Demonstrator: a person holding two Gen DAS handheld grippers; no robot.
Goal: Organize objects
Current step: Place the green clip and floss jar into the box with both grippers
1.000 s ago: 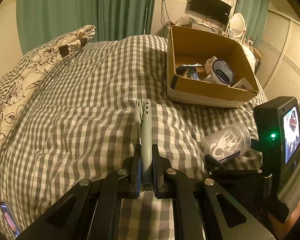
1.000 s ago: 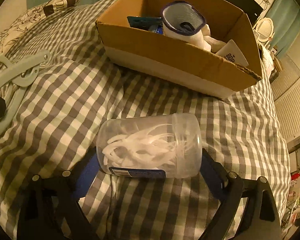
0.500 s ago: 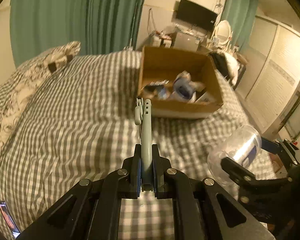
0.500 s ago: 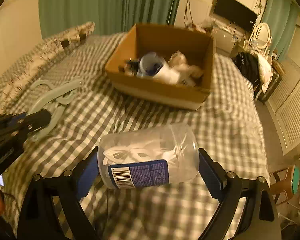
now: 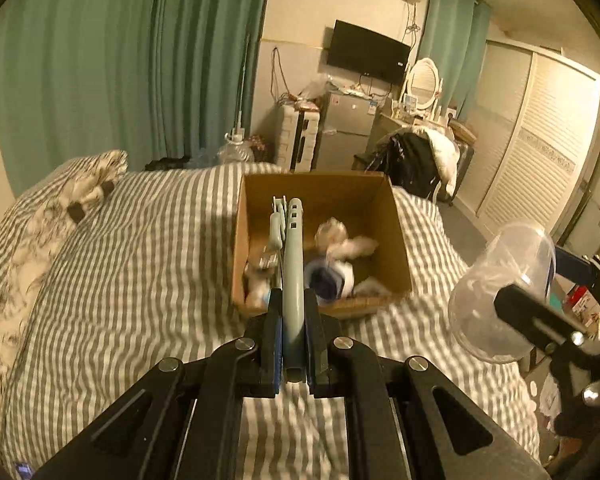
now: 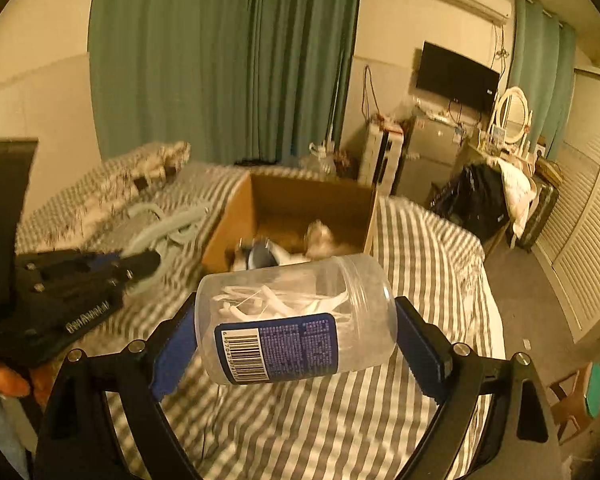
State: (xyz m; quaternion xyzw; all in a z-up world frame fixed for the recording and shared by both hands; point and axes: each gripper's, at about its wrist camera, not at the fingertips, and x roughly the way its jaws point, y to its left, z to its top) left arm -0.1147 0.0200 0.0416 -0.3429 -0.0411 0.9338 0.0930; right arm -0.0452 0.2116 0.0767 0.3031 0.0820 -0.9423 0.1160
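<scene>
My left gripper [image 5: 291, 312] is shut on a pale blue plastic hanger [image 5: 291, 256], held edge-on above the bed, its far end over the near left of the open cardboard box [image 5: 398, 232]. My right gripper [image 6: 296, 320] is shut on a clear plastic jar [image 6: 296, 316] of white floss picks with a blue label, held sideways in the air in front of the box [image 6: 228, 228]. The jar also shows at the right of the left wrist view [image 5: 496, 292]. The hanger [image 6: 168, 228] and left gripper [image 6: 140, 266] show at the left of the right wrist view. The box holds several small items, blurred.
The bed has a grey checked cover [image 5: 140, 264] and a floral pillow [image 5: 84, 188] at the far left. Green curtains [image 5: 140, 60], a wall television [image 5: 366, 52], a dresser with a mirror [image 5: 422, 84] and louvred wardrobe doors [image 5: 540, 152] lie beyond.
Both grippers have risen well above the bed with their loads and moved toward the box. The jar has left the cover. The hanger's tip now lies over the box.
</scene>
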